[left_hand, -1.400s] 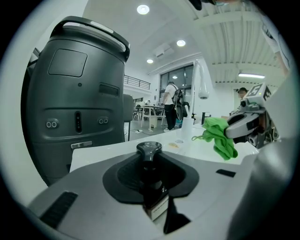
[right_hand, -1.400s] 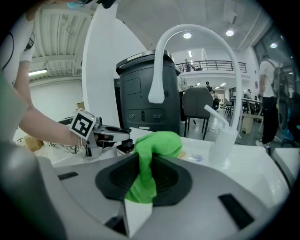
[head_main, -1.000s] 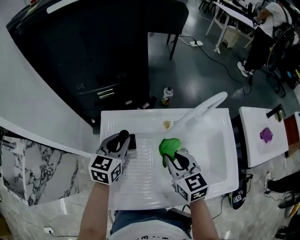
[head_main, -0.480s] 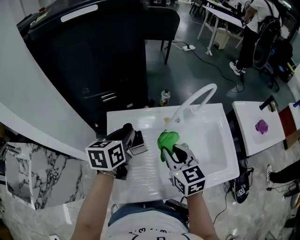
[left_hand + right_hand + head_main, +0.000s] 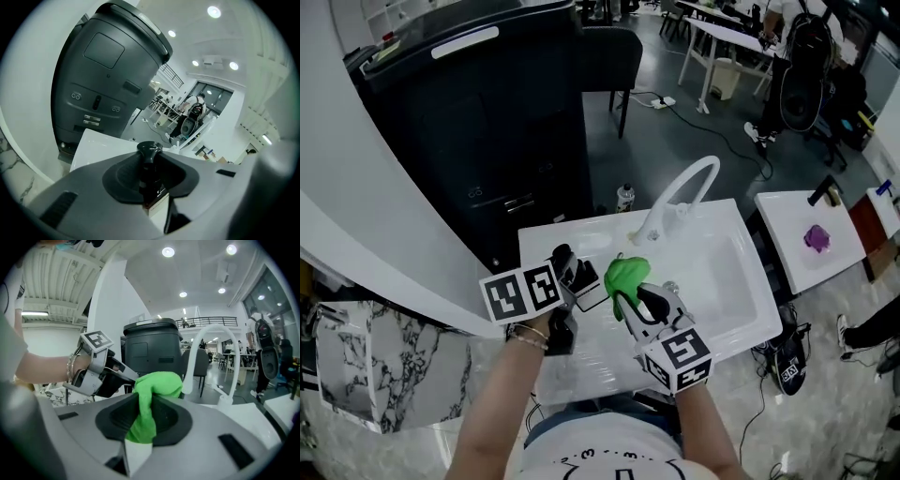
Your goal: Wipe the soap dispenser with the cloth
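Centre frame: left gripper [image 5: 569, 270], clamped on soap dispenser [image 5: 584, 277], now lifted off sink [image 5: 731, 281]. Right gripper [image 5: 630, 298], pinching green cloth [image 5: 626, 274], raised alongside. Wiping contact looks imminent.

Nothing here reads as words or numbers. The cube [image 5: 522, 292] on the left gripper [image 5: 573, 271] and the cube [image 5: 678, 359] on the right gripper [image 5: 630, 298], both over the sink [image 5: 736, 281], carry only black-and-white square patterns, no letters or digits. The bottle [image 5: 624, 197] on the floor just beyond the sink's far edge has a label, but it is too small to make out.
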